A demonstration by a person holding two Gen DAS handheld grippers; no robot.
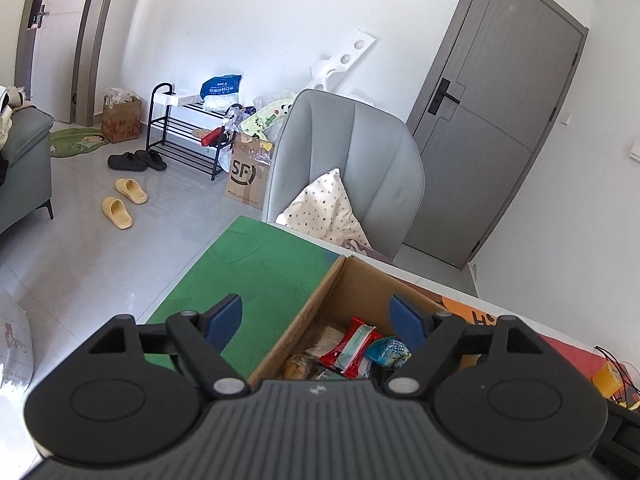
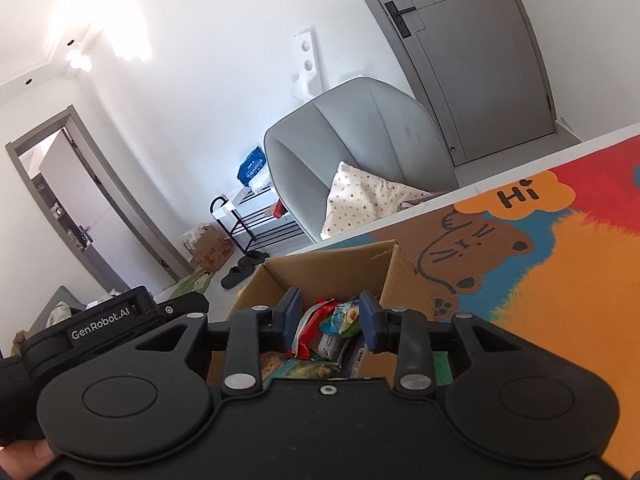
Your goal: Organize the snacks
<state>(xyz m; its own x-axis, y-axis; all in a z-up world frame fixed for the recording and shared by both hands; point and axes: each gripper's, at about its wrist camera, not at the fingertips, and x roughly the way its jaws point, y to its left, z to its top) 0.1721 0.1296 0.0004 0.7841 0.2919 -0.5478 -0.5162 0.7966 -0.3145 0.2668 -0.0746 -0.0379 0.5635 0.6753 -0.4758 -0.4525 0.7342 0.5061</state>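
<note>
Grippers, left (image 1: 316, 320) and right (image 2: 330, 320), tilt down, jaws parted, over snack box (image 1: 360, 284).

"SF" stands on the brown paper bag (image 1: 249, 176); "Hi" on the cartoon mat (image 2: 520, 194); "GenRobot.AI" on the left gripper (image 2: 100, 322).

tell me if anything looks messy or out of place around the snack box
Nothing looks spilled or damaged. The snack packets lie jumbled, not lined up, inside the open cardboard box, and none shows outside it. The box straddles the green mat and the cartoon cat mat. Both grippers are open above it, holding nothing.
</note>
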